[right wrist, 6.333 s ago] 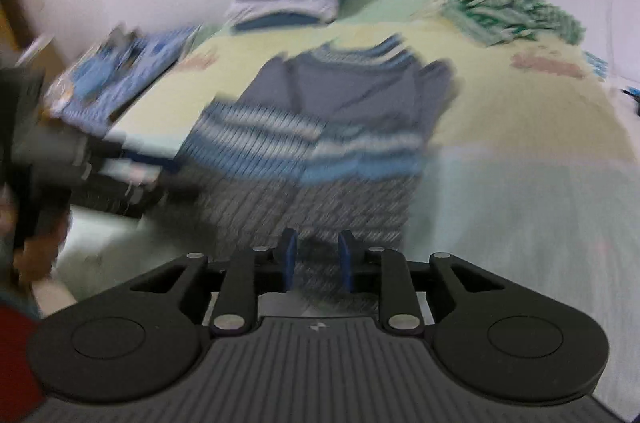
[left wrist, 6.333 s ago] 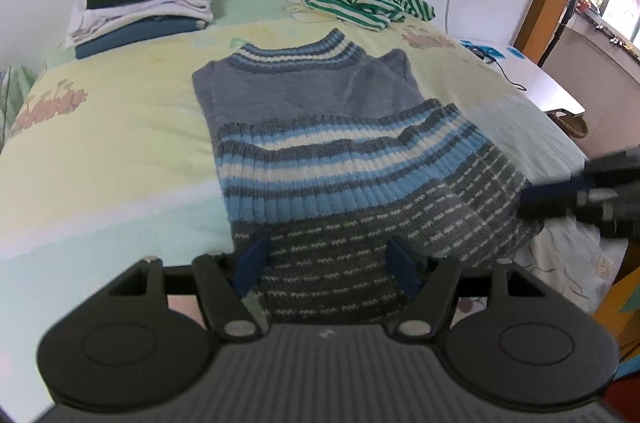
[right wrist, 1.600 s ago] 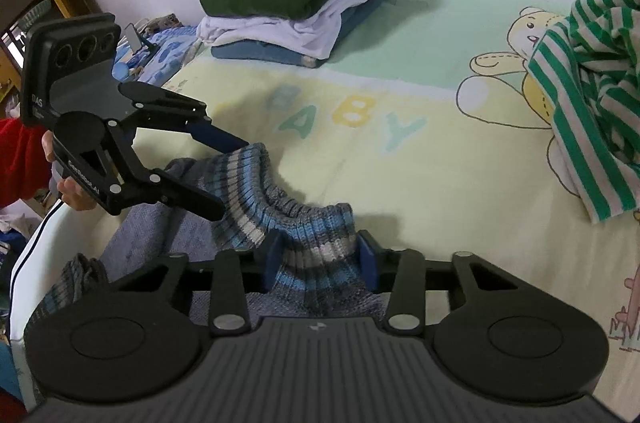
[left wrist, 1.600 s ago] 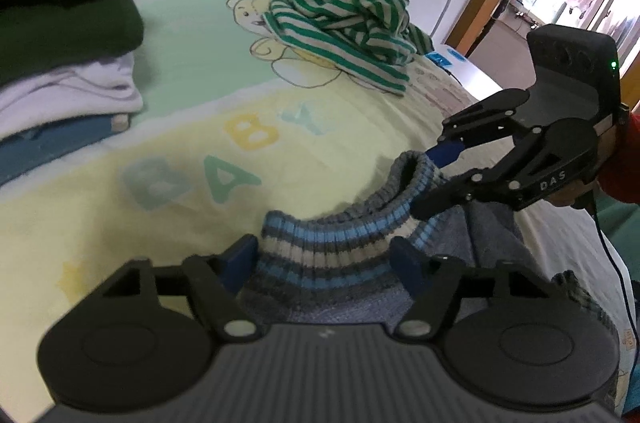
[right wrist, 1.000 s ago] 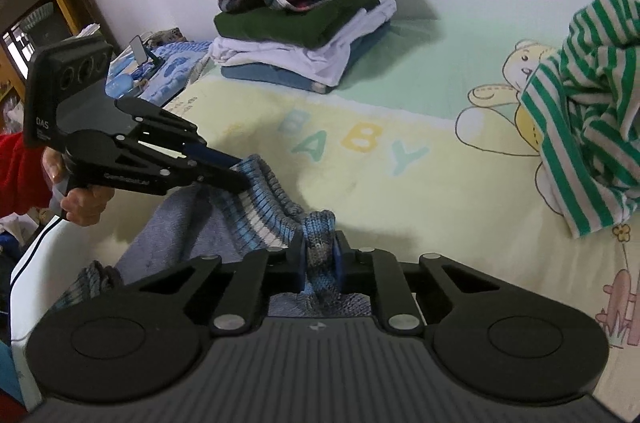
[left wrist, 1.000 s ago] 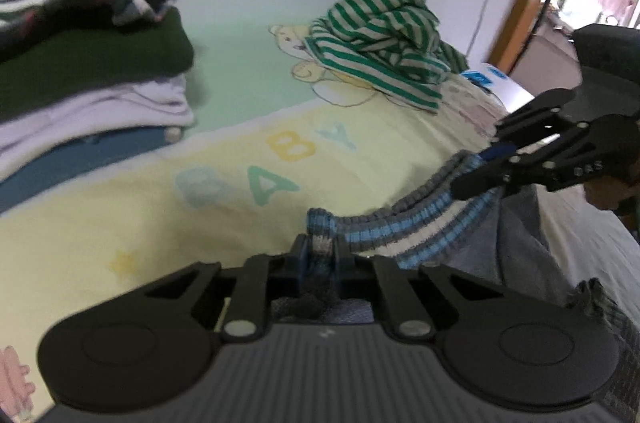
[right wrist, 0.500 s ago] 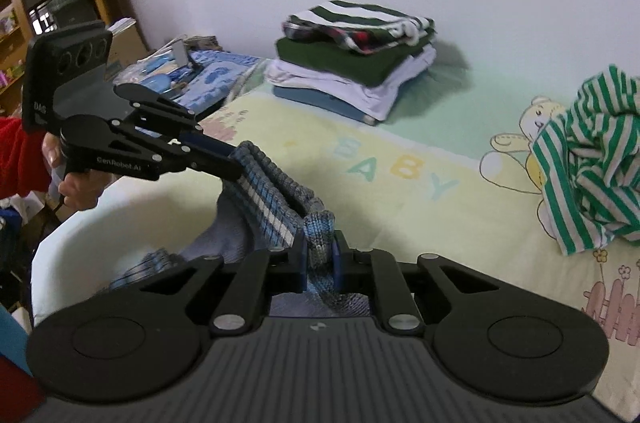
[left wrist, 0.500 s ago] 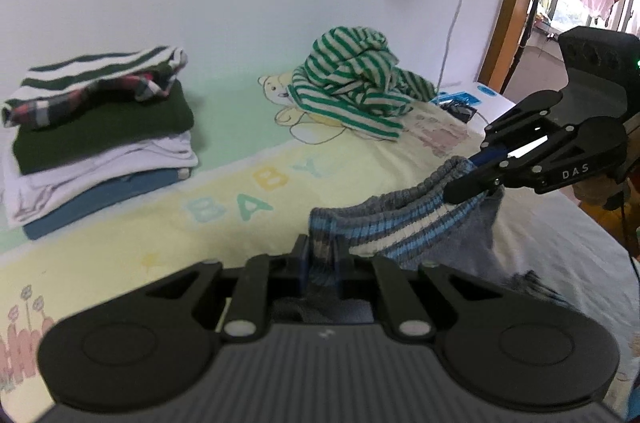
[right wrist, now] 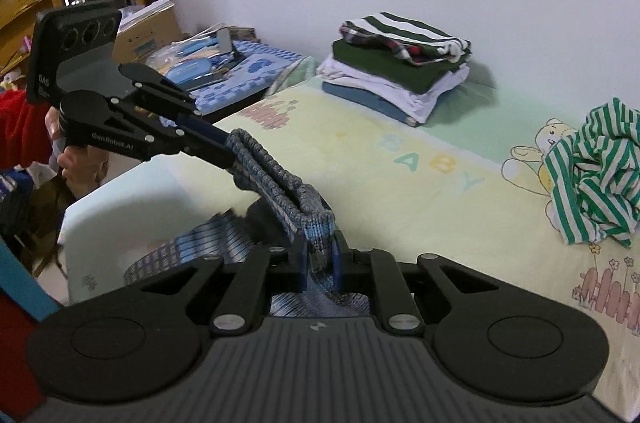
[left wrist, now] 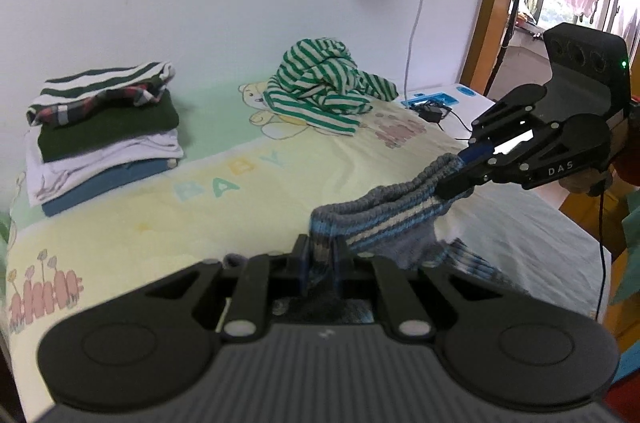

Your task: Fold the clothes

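Note:
A grey and blue striped knit sweater (left wrist: 384, 219) hangs by its ribbed collar between my two grippers, lifted above the bed (left wrist: 160, 223); its body droops to the mattress. My left gripper (left wrist: 320, 247) is shut on one end of the collar. In the right wrist view that gripper (right wrist: 229, 153) shows at the left, held by a hand. My right gripper (right wrist: 320, 253) is shut on the other end of the collar of the sweater (right wrist: 276, 179). In the left wrist view it (left wrist: 452, 179) reaches in from the right.
A stack of folded clothes (left wrist: 104, 127) sits at the back of the bed by the wall. A crumpled green and white striped garment (left wrist: 324, 83) lies to its right. A cable and charger (left wrist: 428, 111) lie near the bed's far edge. Cluttered boxes (right wrist: 208, 63) stand beside the bed.
Both grippers have risen and drawn back from the wall with the collar held, lifting the sweater off the bed. The collar now stretches taut between them.

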Motion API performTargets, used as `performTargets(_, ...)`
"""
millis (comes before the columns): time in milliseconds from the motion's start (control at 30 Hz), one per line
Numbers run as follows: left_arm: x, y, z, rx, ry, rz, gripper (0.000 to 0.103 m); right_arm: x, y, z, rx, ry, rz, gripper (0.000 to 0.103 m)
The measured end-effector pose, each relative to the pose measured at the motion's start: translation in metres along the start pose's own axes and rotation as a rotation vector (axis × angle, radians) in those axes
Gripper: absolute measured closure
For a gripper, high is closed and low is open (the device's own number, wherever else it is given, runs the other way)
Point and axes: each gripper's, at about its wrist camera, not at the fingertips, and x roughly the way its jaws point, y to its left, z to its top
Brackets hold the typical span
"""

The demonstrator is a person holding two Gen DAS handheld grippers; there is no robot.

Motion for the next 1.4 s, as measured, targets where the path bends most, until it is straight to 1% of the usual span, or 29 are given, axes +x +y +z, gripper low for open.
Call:
performTargets(167, -0.017, -0.021, -0.012, 0.008, 0.009, 0.003, 0.097, -0.012, 0.015, -0.009, -0.027, 0.01, 0.027, 0.091)
performTargets(433, -0.037, -0.048, -0.032, -0.021, 0.041, 0.001, 0.097, -0.026, 0.036, -0.026, -0.043, 0.033, 0.064, 0.091)
performTargets(700, -0.042, -0.065, -0.057, -0.057, 0.105, -0.011, 0.098, -0.027, 0.055, -0.046, -0.07, 0.079, 0.09, 0.091)
performTargets(867, -0.041, -0.073, -0.068, -0.038, 0.127, 0.012, 0.098, -0.02, 0.076, -0.059, -0.146, 0.124, 0.08, 0.091)
performTargets(1000, -0.034, -0.08, -0.077, 0.018, 0.159, 0.03, 0.098, -0.016, 0.081, -0.066, -0.162, 0.145, 0.08, 0.091)
performTargets(1067, -0.031, -0.085, -0.082, 0.047, 0.173, 0.032, 0.098, -0.013, 0.086, -0.07, -0.194, 0.163, 0.073, 0.091)
performTargets(1133, -0.028, -0.09, -0.085, 0.095, 0.174, 0.054, 0.098, -0.011, 0.086, -0.071, -0.198, 0.167, 0.069, 0.091)
performTargets(1167, -0.026, -0.094, -0.086, 0.139, 0.168, 0.076, 0.097, -0.011, 0.085, -0.071, -0.191, 0.165, 0.068, 0.091)
performTargets(1233, -0.021, -0.099, -0.088, 0.22, 0.162, 0.105, 0.093, -0.01, 0.083, -0.071, -0.177, 0.16, 0.065, 0.091)
performTargets(1267, -0.019, -0.102, -0.089, 0.262, 0.159, 0.115, 0.087, -0.011, 0.083, -0.07, -0.171, 0.154, 0.063, 0.091)
performTargets(1300, -0.017, -0.105, -0.09, 0.305, 0.155, 0.126, 0.083, -0.012, 0.082, -0.069, -0.166, 0.15, 0.062, 0.091)
performTargets(1333, -0.016, -0.107, -0.091, 0.349, 0.146, 0.137, 0.082, -0.013, 0.082, -0.069, -0.165, 0.15, 0.06, 0.091)
performTargets(1400, -0.015, -0.109, -0.093, 0.427, 0.131, 0.147, 0.075, -0.014, 0.084, -0.069, -0.17, 0.152, 0.053, 0.091)
